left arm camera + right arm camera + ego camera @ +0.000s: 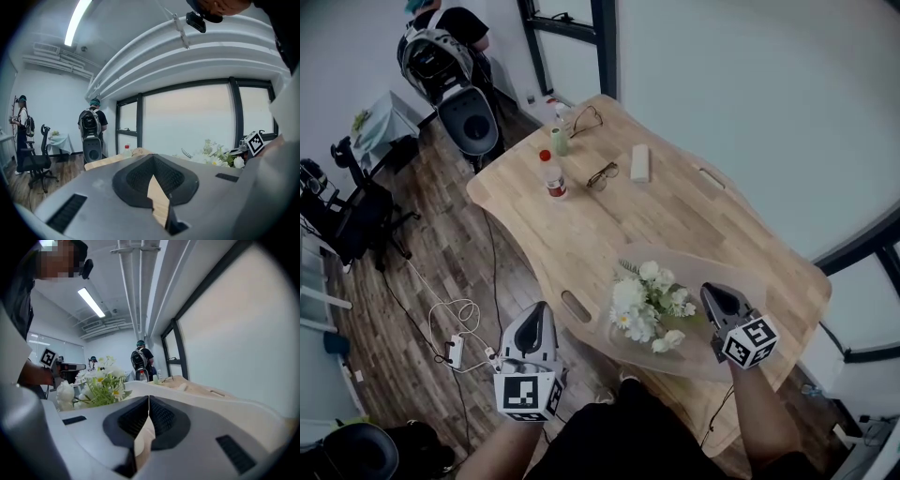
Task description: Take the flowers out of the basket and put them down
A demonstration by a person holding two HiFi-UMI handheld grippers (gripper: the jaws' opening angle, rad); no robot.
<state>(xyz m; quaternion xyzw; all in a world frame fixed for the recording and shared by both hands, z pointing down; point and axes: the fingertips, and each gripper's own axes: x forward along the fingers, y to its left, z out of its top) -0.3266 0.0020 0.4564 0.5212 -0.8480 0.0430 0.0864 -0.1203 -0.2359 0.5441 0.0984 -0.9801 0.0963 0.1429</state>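
Observation:
A bunch of white flowers point(647, 302) with green leaves stands in a pale, shallow basket point(717, 270) near the front of the wooden table point(675, 216). My left gripper point(542, 311) hangs off the table's front left edge, left of the flowers, jaws shut and empty. My right gripper point(711, 292) sits just right of the flowers over the basket, jaws shut with nothing between them. In the left gripper view the flowers point(213, 154) show at the right beyond the shut gripper point(152, 165). In the right gripper view the flowers point(101, 383) stand left of the shut gripper point(149, 400).
On the far part of the table are a red-capped bottle point(551, 175), a small green bottle point(560, 142), two pairs of glasses point(602, 175), and a white box point(639, 162). A person with a backpack point(441, 52) stands beyond. Cables and a power strip point(455, 352) lie on the floor.

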